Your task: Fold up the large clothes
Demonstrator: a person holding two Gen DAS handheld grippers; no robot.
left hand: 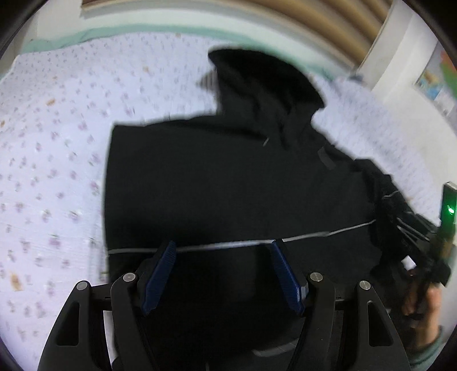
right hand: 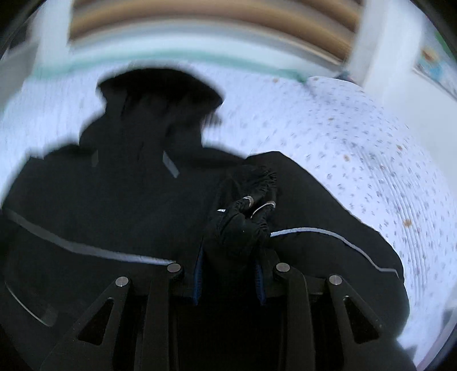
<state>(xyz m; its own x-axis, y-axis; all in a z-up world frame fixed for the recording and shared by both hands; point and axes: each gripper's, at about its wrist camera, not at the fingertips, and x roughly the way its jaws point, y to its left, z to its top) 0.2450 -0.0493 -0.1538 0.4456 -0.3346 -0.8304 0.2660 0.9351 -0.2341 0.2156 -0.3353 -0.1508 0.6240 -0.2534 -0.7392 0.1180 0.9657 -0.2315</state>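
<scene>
A black hooded jacket point(left hand: 228, 177) with a thin grey piping line lies spread on a floral bed sheet point(left hand: 51, 171), its hood point(left hand: 257, 80) towards the far side. My left gripper point(left hand: 223, 245) hovers over the jacket's lower body, blue pads wide apart with nothing between them. In the right wrist view the jacket point(right hand: 114, 205) fills the left and centre. My right gripper point(right hand: 228, 256) is shut on a bunched sleeve end point(right hand: 245, 205), which sticks up between the pads. The right gripper point(left hand: 414, 237) also shows at the right edge of the left wrist view, with fabric in it.
The pale floral sheet point(right hand: 357, 159) extends to the right and far side of the jacket. A green-edged bed border and a slatted headboard point(left hand: 285, 17) run along the back. A white wall with a poster point(left hand: 434, 82) stands at the right. A person's hand point(left hand: 428, 302) grips the right tool.
</scene>
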